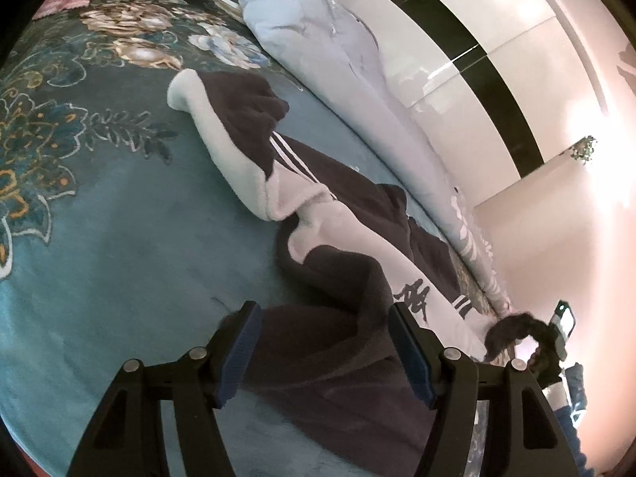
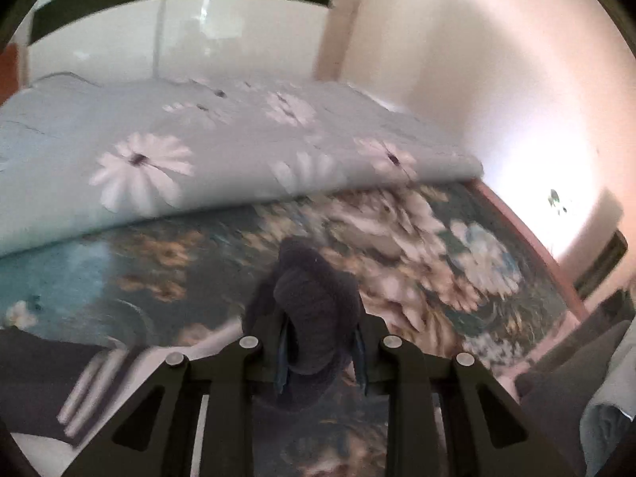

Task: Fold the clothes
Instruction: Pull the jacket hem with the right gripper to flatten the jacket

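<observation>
- On the bed (image 1: 99, 238), one dark brown and white garment (image 1: 318, 206) lies crumpled along the teal floral bedspread, beside one rolled pale blue quilt (image 1: 318, 51) printed with white daisies.
- Two groups of white stripes show on the garment: one set on the upper dark panel, one short set near the printed black logo.
- Left tool (image 1: 324, 351): its two blue-padded fingers stand well apart over dark cloth at the garment's near end; the pads do not press on it, so it is open.
- Right tool (image 2: 320, 351): its two fingers are closed on one bunched fold of the dark cloth, which sticks up between them above the bedspread.
- Beyond the quilt, one glossy white wardrobe (image 2: 119, 51) carries one black band.
</observation>
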### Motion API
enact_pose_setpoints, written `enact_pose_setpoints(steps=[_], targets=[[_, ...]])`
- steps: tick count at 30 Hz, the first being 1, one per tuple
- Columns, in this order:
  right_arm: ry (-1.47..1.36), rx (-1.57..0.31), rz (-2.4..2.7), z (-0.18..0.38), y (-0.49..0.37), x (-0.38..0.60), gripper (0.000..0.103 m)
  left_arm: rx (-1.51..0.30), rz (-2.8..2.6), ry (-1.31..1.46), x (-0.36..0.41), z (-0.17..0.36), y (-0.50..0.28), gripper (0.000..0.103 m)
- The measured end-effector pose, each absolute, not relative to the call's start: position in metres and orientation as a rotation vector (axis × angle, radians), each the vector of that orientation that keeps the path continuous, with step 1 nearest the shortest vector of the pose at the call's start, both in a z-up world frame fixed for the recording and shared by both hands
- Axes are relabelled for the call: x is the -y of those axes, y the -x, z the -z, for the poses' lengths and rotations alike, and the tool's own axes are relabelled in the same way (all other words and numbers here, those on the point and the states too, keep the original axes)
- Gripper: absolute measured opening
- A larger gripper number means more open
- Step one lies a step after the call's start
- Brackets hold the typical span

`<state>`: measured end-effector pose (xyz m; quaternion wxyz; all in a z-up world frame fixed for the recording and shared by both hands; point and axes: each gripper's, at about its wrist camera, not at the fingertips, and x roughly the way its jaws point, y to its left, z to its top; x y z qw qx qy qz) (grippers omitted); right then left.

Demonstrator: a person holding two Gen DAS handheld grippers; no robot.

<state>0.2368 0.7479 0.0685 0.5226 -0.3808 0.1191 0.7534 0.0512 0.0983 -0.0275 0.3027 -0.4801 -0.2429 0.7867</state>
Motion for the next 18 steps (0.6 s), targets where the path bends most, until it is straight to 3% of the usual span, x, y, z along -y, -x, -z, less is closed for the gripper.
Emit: enact_pose_setpoints(steps=[4, 12, 17, 18], targets=[[0.995, -0.365, -1.753, -0.031, -0.255, -0.764, 0.027, 0.632, -2.083, 1.283, -0.102, 0.027, -0.053, 0.070], [1.008, -0.406, -1.785, -0.023, -0.262, -0.744, 0.029, 0.636, -2.082, 1.274, -0.094, 0.021, -0.057, 0.070], [0.973, -0.389, -1.898, -0.051, -0.253, -0.722, 0.056, 0.645, -2.062, 1.259, -0.087, 0.021, -0.063, 0.070], [0.968, -0.384, -1.919, -0.057, -0.252, -0.717, 0.056, 0.645, -2.057, 1.257, -0.086, 0.022, -0.064, 0.070]])
